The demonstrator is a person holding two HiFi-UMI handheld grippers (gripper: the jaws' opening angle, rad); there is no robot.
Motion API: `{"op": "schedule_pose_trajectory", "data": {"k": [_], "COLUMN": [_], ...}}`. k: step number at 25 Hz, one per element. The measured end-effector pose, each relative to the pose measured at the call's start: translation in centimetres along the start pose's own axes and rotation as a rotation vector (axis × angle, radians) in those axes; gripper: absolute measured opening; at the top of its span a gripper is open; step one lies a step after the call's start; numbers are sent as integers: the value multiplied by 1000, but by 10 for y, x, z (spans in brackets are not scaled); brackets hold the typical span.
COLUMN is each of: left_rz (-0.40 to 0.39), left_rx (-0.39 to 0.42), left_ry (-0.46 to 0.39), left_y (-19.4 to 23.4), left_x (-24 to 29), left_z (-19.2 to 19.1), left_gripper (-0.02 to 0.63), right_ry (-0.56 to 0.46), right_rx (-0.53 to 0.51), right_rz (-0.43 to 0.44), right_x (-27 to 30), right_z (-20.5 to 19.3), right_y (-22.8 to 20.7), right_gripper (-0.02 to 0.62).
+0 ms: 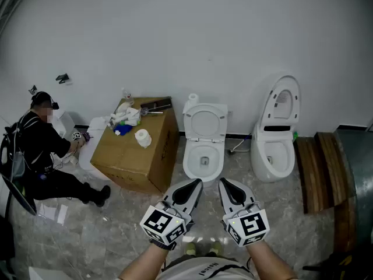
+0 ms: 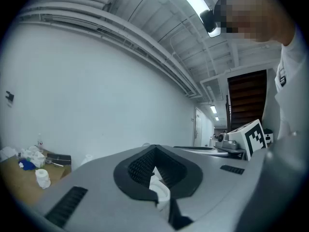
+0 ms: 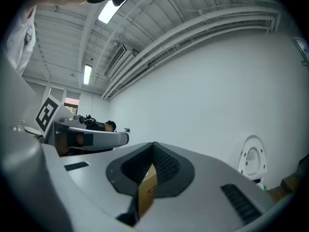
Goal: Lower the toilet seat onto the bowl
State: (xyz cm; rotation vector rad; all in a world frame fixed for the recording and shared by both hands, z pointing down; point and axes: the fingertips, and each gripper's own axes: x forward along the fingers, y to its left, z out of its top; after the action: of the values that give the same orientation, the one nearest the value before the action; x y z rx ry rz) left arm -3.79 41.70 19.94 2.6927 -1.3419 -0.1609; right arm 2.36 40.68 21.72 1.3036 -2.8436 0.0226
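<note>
Toilet seat (image 1: 205, 122) is seen raised, leaned back toward the white wall (image 1: 175, 34) above its bowl (image 1: 203, 159) — straight ahead of both grippers and well apart from them. A second toilet (image 1: 278, 139), its lid also up, is placed to the right, just beside brown boards (image 1: 317, 171). Left of the bowl a cardboard box (image 1: 140, 159) is set, with a paper roll (image 1: 143, 137) and small oddments on top. Further left, a person in black (image 1: 44, 150) is crouched on the floor. The left gripper (image 1: 189, 191) and right gripper (image 1: 230, 188) are held level, side by side — the jaws of each are closed together, with nothing gripped.
</note>
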Motion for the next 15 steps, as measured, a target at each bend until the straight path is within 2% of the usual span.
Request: {"op": "schedule_pose_trajectory", "data": {"k": [7,15], "left_rz": [3,17], "left_rx": [2,27], "left_ry": [8,-2], "left_y": [-11,-28], "left_x": [8,23], "left_z": [-4,-8], "left_gripper": [9,9], "right_ry": [3,-40], "right_rx": [11,133], "right_rz": [3,32], "right_x": [-9,-25], "right_z": [0,-2], "right_y": [-10,-33], "right_gripper": [17,18]}}
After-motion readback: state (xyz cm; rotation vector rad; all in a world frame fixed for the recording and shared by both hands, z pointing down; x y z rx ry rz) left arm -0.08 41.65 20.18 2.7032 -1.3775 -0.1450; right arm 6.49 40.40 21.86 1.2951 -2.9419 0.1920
